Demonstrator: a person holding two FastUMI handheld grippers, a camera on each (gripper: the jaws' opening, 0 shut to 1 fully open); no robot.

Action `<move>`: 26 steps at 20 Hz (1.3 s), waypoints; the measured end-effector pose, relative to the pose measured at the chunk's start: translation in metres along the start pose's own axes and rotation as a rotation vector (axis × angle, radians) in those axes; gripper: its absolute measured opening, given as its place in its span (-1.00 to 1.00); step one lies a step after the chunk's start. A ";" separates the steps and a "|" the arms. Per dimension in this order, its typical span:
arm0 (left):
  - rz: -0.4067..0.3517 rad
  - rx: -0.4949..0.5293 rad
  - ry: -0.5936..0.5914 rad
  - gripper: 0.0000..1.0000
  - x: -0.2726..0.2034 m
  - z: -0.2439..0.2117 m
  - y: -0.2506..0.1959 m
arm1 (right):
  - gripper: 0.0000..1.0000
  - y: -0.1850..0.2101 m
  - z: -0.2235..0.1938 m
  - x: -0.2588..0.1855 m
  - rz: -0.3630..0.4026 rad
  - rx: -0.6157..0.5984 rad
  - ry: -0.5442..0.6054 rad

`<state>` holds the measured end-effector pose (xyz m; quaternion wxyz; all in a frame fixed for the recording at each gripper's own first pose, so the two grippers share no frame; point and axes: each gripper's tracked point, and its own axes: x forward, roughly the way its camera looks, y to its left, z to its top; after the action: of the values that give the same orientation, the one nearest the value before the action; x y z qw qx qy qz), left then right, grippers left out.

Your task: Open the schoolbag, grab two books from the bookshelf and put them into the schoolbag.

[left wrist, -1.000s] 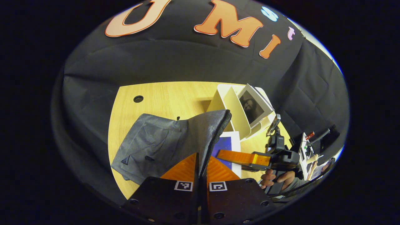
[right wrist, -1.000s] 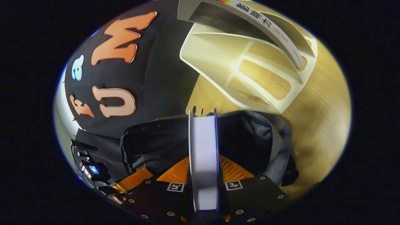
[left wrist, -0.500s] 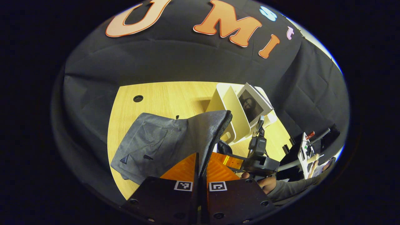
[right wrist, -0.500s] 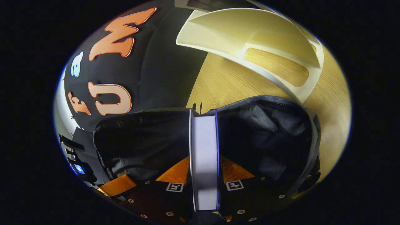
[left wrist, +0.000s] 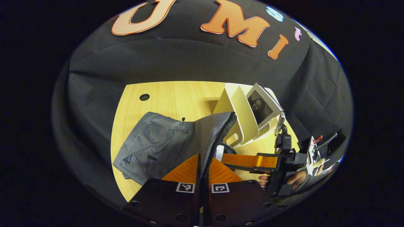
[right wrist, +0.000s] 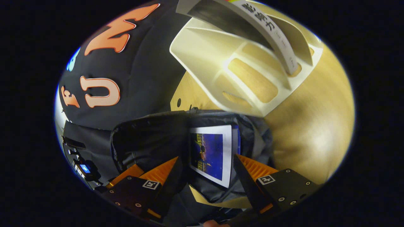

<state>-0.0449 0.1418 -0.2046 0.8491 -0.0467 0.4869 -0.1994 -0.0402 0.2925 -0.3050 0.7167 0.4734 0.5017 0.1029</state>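
Note:
In the left gripper view my left gripper (left wrist: 202, 159) is shut on the zip edge of the grey schoolbag (left wrist: 157, 145) and holds its flap up. The right gripper (left wrist: 249, 160) reaches in from the right, held by a hand (left wrist: 296, 178). In the right gripper view my right gripper (right wrist: 206, 157) is open. A blue-covered book (right wrist: 211, 154) lies loose between its fingers, inside the bag's dark opening (right wrist: 148, 142). The white bookshelf (right wrist: 217, 66) stands behind the bag with one book (right wrist: 268, 31) leaning in it. That book's portrait cover (left wrist: 262, 107) shows in the left gripper view.
The wooden table (left wrist: 170, 94) has a round cable hole (left wrist: 144, 96) at the back left. The white bookshelf (left wrist: 240, 116) stands right of the bag, close to the flap. Black cloth walls close in the table at the back and sides.
The right gripper has opened and let go of the blue book, which now lies tilted in the bag. The right gripper has drawn back a little. The left still holds the flap.

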 end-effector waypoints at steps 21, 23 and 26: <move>0.067 -0.080 0.012 -0.90 0.023 -0.031 -0.014 | 0.96 0.007 0.201 -0.155 -0.403 -0.680 -0.039; 0.069 -0.098 0.010 -0.89 0.025 -0.034 -0.015 | 0.96 0.016 0.217 -0.156 -0.423 -0.710 -0.040; 0.081 -0.116 0.008 -0.89 0.024 -0.037 -0.015 | 0.96 0.017 0.236 -0.145 -0.444 -0.721 -0.017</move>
<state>-0.0698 0.1231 -0.2388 0.8503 -0.0754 0.5027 -0.1365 0.0897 0.0756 -0.1899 0.8452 0.0736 0.5175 0.1113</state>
